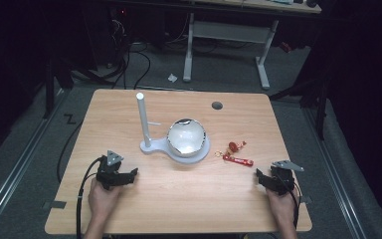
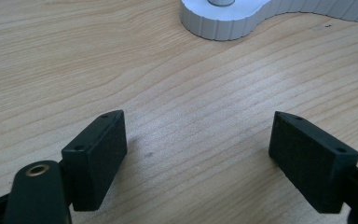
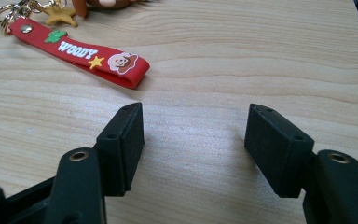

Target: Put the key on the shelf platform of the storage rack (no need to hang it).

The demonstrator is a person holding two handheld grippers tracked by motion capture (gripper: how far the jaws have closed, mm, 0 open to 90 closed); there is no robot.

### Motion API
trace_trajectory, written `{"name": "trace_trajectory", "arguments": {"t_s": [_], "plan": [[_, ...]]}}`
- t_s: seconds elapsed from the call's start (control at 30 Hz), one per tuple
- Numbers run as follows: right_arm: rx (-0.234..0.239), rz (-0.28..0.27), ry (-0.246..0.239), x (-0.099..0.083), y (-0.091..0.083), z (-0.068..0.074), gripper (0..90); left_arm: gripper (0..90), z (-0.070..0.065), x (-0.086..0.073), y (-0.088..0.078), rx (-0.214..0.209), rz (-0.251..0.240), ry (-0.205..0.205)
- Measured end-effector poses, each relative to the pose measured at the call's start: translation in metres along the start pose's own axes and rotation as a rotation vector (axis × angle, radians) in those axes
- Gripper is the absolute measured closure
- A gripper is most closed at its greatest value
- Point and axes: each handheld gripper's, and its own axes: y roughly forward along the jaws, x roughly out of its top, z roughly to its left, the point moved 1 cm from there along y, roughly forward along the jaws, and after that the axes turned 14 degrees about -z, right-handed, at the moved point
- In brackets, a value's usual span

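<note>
A white stand with an upright post sits mid-table, and a shiny metal bowl rests on its round base. Right of the bowl lies a red keychain strap marked WOODY with a small figure charm. My left gripper rests low on the table at the front left, open, with bare wood between its pads; the stand's white base lies ahead of it. At the front right my right gripper is open with nothing in its jaws, and the strap lies just beyond its left fingertip.
The wooden table has a round cable hole near its far edge. Beyond it stand another desk's white legs and floor cables. Bare wood stretches between the two grippers.
</note>
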Motion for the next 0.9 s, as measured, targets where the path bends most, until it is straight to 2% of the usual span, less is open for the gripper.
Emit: {"name": "trace_trajectory", "arguments": {"t_s": [0.3, 0.4, 0.6, 0.63, 0.9], "plan": [[0.014, -0.002, -0.009, 0.001, -0.001, 0.003, 47.3, 19.4, 0.000, 0.000, 0.000, -0.001, 0.002, -0.001], [0.031, -0.013, -0.004, 0.002, 0.000, 0.004, 53.1, 19.4, 0.000, 0.000, 0.000, -0.001, 0.003, -0.001], [0.060, -0.025, -0.001, 0.006, -0.002, 0.008, 56.1, 19.4, 0.000, 0.000, 0.000, -0.001, 0.003, -0.001], [0.063, -0.025, -0.025, 0.008, -0.003, 0.011, 56.4, 19.5, 0.000, 0.000, 0.000, -0.001, 0.003, -0.001], [0.096, -0.030, -0.022, 0.013, -0.005, 0.014, 56.6, 19.4, 0.000, 0.000, 0.000, -0.001, 0.002, -0.002]]}}
